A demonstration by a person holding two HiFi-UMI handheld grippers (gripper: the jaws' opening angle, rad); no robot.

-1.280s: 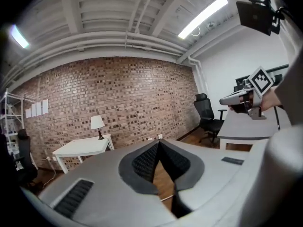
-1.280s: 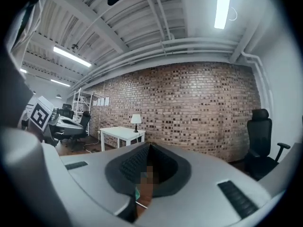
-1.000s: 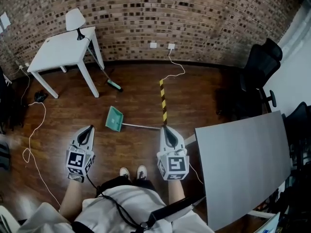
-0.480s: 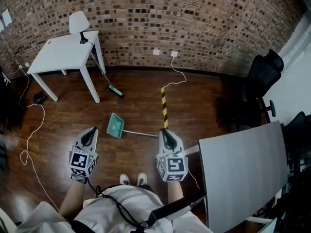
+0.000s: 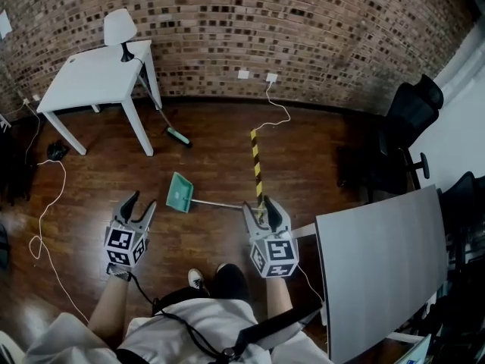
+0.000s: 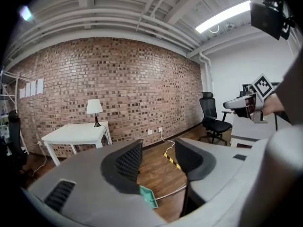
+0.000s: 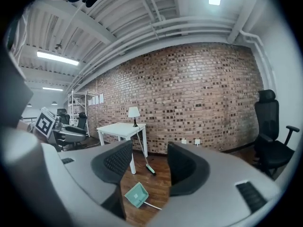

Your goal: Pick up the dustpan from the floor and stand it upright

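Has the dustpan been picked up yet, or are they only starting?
Nothing done yet: the dustpan lies flat on the floor. In hand: the left gripper and right gripper have just been opening, nothing between their jaws. Left: grasp it, lift it, stand it upright.

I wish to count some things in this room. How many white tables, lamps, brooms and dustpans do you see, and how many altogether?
White table: 1
Lamp: 1
Broom: 1
Dustpan: 1
Total: 4
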